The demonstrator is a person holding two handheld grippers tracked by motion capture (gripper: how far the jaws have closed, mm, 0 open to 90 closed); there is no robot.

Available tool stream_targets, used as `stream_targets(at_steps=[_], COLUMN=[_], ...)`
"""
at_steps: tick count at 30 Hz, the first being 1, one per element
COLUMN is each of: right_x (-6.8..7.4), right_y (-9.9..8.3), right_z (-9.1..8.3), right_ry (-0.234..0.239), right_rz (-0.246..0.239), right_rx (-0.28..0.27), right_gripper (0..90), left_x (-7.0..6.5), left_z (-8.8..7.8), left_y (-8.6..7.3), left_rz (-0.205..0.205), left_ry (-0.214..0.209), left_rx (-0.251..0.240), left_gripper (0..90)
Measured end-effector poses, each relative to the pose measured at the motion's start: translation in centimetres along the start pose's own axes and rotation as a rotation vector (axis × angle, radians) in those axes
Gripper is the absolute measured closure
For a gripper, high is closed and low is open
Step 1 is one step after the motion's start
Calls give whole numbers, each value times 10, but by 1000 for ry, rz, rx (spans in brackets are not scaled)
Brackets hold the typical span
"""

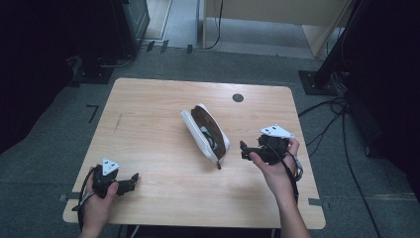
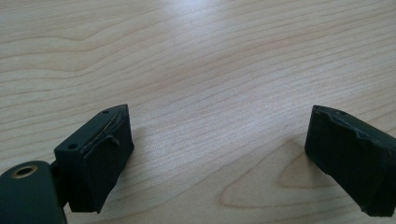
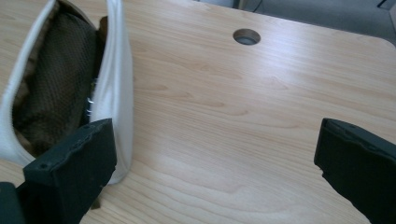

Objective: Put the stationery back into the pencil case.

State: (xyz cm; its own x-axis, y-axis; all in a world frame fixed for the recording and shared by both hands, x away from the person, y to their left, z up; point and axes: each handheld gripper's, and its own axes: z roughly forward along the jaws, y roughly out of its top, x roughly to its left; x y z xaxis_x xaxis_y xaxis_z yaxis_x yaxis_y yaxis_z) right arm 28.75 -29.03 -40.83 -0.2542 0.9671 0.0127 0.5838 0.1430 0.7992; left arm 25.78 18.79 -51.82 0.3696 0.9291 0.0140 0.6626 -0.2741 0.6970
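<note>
Your left tool (image 1: 132, 180) rests spread over bare wood near the front left corner of the pale wooden surface (image 1: 148, 124), your right tool (image 1: 243, 150) gapes empty just beside the unzipped white pouch with brown mesh lining (image 1: 208, 133) lying mid-surface.

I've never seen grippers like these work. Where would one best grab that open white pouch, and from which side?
Probably one long white side wall of the pouch, near its rim. The mouth gapes upward and the walls stand thin, so one jaw could slip inside and one outside. The right gripper sits beside it with jaws wide open, so coming from the pouch's right side, angled slightly downward, looks easiest.
</note>
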Motion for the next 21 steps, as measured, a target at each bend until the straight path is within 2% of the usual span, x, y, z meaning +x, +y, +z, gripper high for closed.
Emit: stream_targets(at_steps=[11,21], right_x=[-23,-42], right_y=[-19,-45], right_z=[-2,0], right_ry=[-41,-65], right_rz=[21,38], right_rx=[10,46], right_gripper=[0,0], left_x=[0,0], left_z=[0,0], left_y=[0,0], left_rz=[0,0], left_ry=[0,1], left_rx=[0,0], left_gripper=[77,77])
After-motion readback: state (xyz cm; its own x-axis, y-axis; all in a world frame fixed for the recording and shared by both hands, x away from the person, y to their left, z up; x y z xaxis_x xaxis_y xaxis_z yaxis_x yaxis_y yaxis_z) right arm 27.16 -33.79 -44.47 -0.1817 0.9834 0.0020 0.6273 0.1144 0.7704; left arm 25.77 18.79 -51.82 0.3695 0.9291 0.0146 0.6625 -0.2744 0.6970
